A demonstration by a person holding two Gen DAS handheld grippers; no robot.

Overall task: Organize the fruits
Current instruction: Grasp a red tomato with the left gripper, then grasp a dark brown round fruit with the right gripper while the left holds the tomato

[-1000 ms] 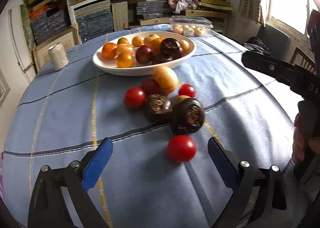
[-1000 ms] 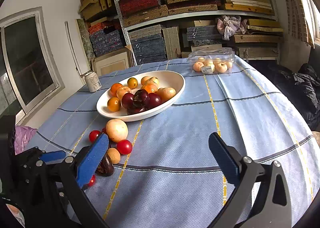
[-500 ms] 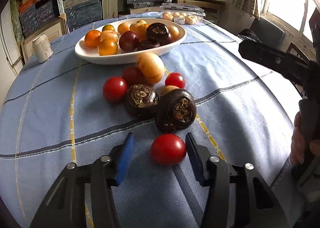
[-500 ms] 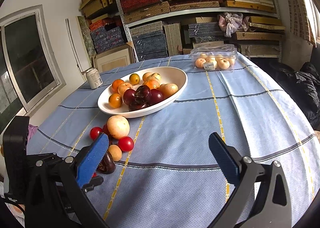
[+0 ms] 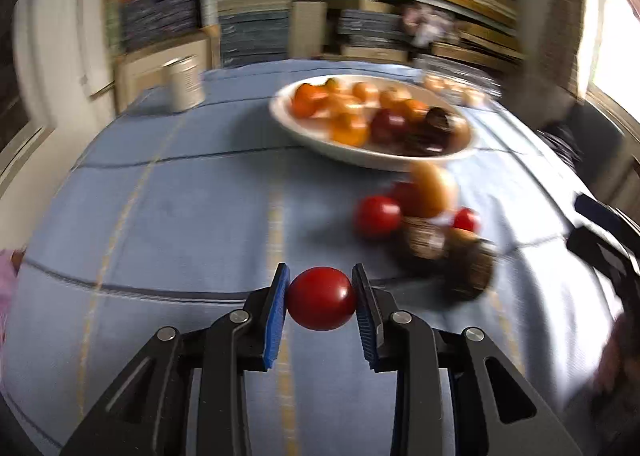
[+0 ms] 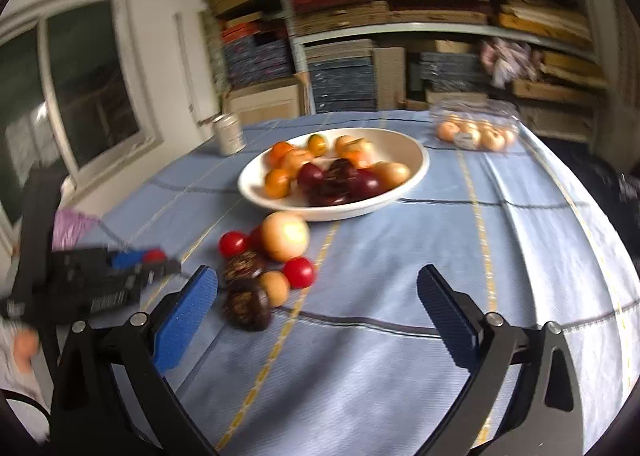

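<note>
Gripping a red tomato [image 5: 321, 298] in my left gripper [image 5: 321, 302], jaws pressing both its sides, I am lifting it off the tabletop [image 5: 160, 215]. My right gripper [image 6: 316, 316] is hanging wide open and empty. The bowl [image 6: 416, 171] is holding many fruits, but a cluster [image 6: 272, 256] is waiting loose beside it.

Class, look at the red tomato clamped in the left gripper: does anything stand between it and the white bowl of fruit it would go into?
Mostly no. The red tomato sits in the left gripper, and bare blue tablecloth leads to the white bowl. The loose fruit cluster lies to the right of that line.
</note>
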